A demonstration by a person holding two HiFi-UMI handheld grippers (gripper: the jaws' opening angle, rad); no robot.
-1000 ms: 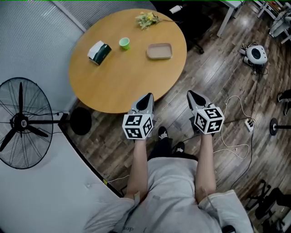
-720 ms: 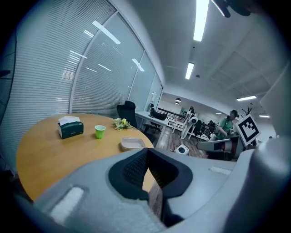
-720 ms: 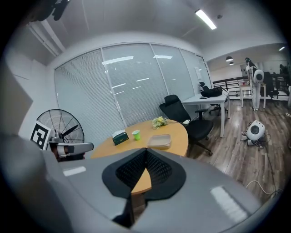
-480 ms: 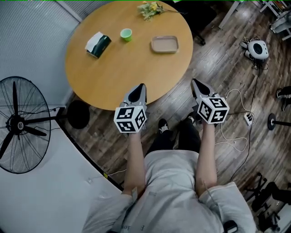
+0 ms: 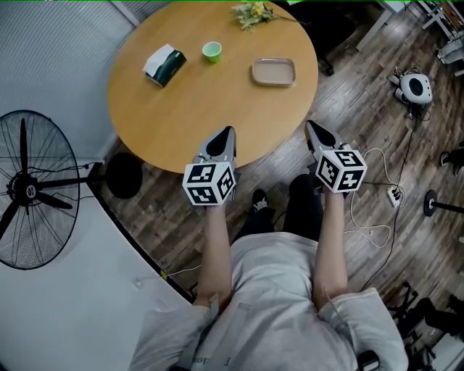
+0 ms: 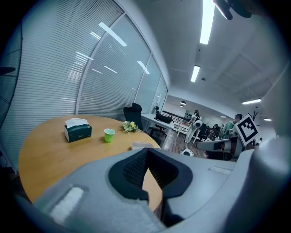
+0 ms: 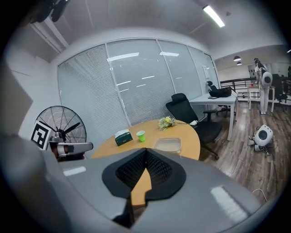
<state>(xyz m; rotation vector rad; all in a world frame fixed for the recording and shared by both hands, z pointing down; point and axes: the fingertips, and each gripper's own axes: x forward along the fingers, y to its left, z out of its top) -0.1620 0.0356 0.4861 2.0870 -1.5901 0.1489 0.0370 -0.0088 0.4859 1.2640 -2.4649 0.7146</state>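
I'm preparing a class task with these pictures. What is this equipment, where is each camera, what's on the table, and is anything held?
No robot here: a person holds a two-jaw hand tool in each hand. The top-down picture comes from a camera on the person's head and shows the left gripper and right gripper near the table's edge. The other two pictures come from cameras riding on each gripper, looking along its jaws. Both pairs of jaws are closed, holding nothing. On the round wooden table lie a tissue box, a green cup, a shallow tray and some flowers. A fan stands beside it.
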